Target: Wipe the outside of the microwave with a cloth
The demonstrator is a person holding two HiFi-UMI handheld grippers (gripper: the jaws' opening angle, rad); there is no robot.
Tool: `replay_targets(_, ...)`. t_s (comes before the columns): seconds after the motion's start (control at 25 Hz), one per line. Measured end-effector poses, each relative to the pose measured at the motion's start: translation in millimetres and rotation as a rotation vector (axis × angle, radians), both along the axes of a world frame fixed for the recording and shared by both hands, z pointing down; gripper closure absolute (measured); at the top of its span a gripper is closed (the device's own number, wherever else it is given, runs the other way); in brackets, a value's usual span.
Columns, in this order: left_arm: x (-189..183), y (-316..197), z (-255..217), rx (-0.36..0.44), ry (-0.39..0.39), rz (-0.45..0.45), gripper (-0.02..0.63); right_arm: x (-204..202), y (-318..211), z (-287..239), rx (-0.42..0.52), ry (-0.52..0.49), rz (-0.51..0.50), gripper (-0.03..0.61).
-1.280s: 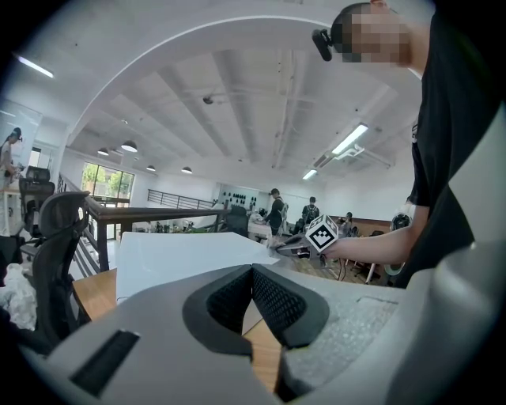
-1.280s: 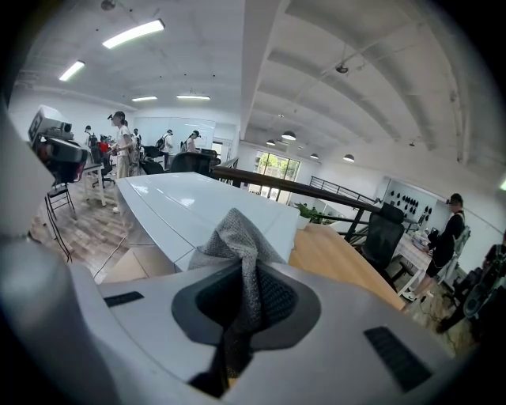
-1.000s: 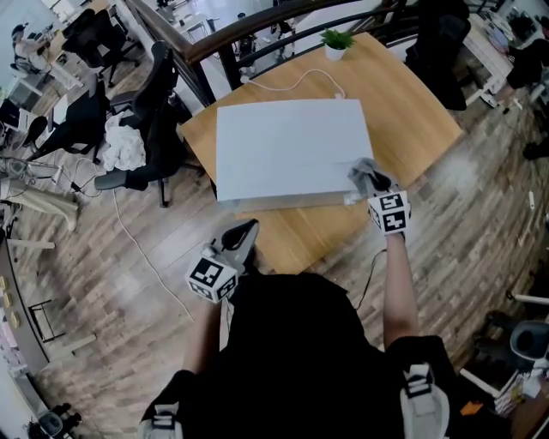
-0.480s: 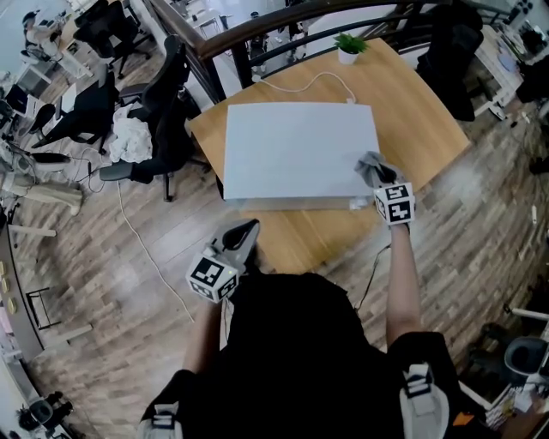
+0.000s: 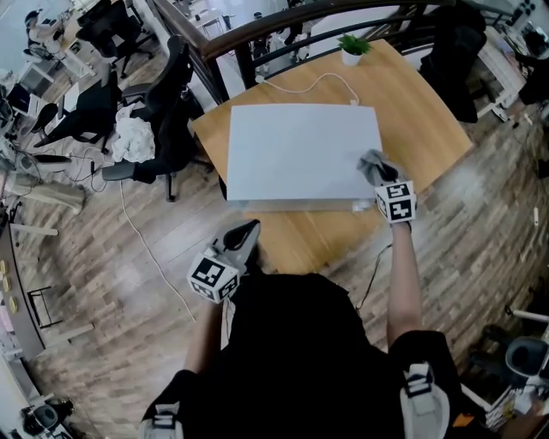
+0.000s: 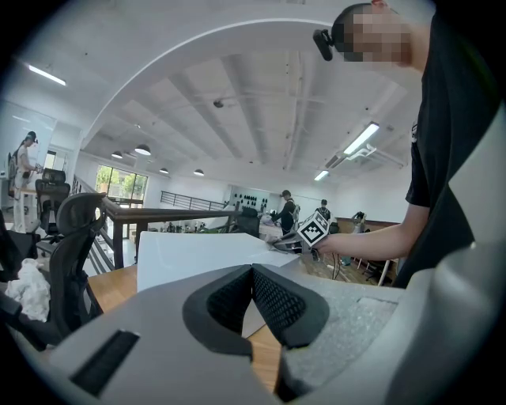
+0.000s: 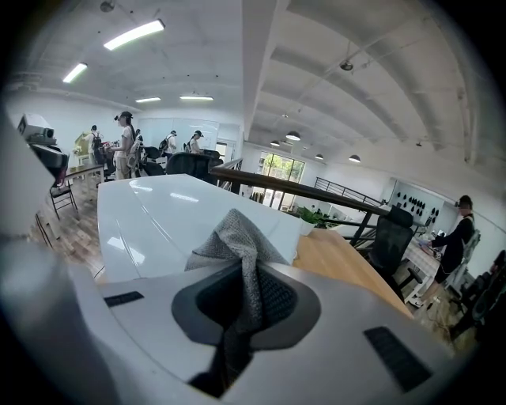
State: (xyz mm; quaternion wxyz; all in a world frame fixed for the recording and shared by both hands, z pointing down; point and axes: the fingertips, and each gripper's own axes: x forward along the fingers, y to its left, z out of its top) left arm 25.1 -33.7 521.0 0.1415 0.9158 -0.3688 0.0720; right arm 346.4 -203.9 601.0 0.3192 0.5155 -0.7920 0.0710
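The white microwave (image 5: 300,154) sits on a wooden table (image 5: 420,111), its flat top facing up. My right gripper (image 5: 376,171) is shut on a grey cloth (image 5: 371,164) and holds it against the top's near right corner. In the right gripper view the grey cloth (image 7: 237,241) sticks up from between the jaws over the microwave (image 7: 158,217). My left gripper (image 5: 242,236) hangs low, in front of the table's near edge, shut with nothing in it. The left gripper view shows its jaws closed together (image 6: 253,273) and the microwave (image 6: 198,253) ahead.
A small potted plant (image 5: 351,47) and a white cable (image 5: 309,84) lie at the table's far side. Black office chairs (image 5: 163,111) stand left of the table, one with white cloth on it. A dark railing (image 5: 283,21) runs behind. A wood floor surrounds the table.
The view has shifted a little. My right gripper with the cloth stays at the microwave top's near right corner, drifting slightly right. The left gripper has not moved.
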Motion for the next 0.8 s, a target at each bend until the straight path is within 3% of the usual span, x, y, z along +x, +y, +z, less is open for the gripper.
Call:
replay_targets(0.52, -6, -8, -5, 0.016, -0.002, 0.017, 0.612, -20, 3, -3, 0.04, 0.049, -0.038, 0.565)
replay_targets(0.8, -16, -5, -5, 0.01, 0.0, 0.012, 0.612, -45, 3, -3, 0.049, 0.144, -0.105, 0.565)
